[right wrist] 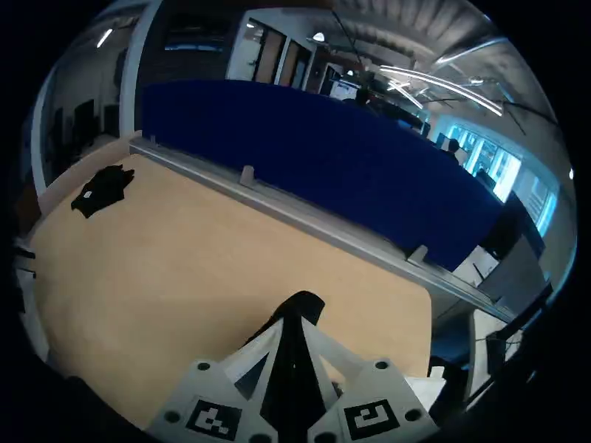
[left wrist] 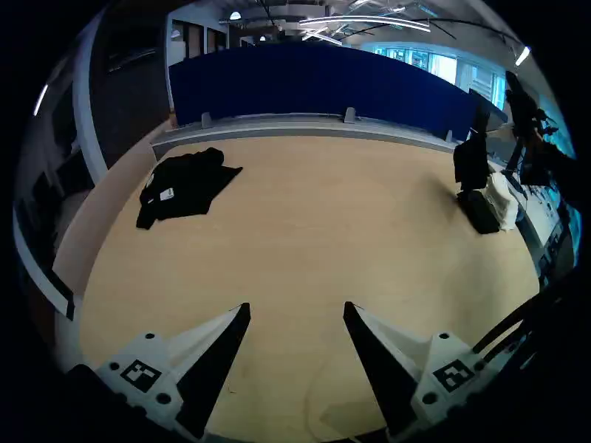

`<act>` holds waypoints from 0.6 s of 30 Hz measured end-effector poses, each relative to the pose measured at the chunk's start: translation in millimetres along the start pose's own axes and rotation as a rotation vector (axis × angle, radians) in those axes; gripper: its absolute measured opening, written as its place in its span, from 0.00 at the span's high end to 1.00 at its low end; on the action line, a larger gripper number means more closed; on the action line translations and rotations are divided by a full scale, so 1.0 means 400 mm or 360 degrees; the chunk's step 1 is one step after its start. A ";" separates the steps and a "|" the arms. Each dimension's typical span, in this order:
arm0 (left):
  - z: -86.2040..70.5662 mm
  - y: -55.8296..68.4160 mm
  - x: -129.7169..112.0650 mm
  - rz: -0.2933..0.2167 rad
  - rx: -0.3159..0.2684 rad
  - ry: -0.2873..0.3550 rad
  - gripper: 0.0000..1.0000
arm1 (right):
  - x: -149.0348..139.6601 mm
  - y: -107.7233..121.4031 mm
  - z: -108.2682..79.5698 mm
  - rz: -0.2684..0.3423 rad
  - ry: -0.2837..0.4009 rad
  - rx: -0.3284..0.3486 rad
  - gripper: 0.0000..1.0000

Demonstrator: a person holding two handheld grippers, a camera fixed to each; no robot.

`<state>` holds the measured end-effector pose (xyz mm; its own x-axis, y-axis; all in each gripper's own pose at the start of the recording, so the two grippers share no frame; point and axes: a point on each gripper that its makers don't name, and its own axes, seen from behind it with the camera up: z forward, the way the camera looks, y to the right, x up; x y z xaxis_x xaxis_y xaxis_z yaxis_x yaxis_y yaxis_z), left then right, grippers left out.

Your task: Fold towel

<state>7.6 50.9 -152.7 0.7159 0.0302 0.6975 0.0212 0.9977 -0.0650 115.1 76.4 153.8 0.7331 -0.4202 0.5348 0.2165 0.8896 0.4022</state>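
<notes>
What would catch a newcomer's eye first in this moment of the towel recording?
A crumpled black towel lies at the far left of the pale wooden table, near the blue divider. The left gripper hovers over the table with jaws wide open; the right gripper has its jaws closed.

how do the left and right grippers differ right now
The left gripper has fingers spread wide; the right gripper has them closed together. The black cloth looks larger from the left gripper, small and far off from the right gripper. Both are white with black inner faces, above the wooden table.
</notes>
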 end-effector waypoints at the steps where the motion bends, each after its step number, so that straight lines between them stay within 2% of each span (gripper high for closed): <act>1: 0.001 0.002 0.000 0.0003 0.0000 -0.0001 0.06 | -0.002 0.003 0.002 0.0005 -0.0002 -0.0004 0.98; 11: 0.004 0.024 0.009 0.0020 -0.0013 -0.0004 0.06 | -0.036 0.017 0.015 0.0044 -0.0035 -0.0033 0.98; 18: 0.004 0.035 0.014 0.0028 -0.0025 -0.0002 0.06 | -0.103 0.040 -0.013 0.0085 -0.0080 -0.0072 0.98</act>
<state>10.8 65.3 -148.4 0.7154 0.0481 0.6971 0.0193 0.9959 -0.0885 91.6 108.7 134.4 0.7114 -0.3795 0.5916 0.2076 0.9176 0.3389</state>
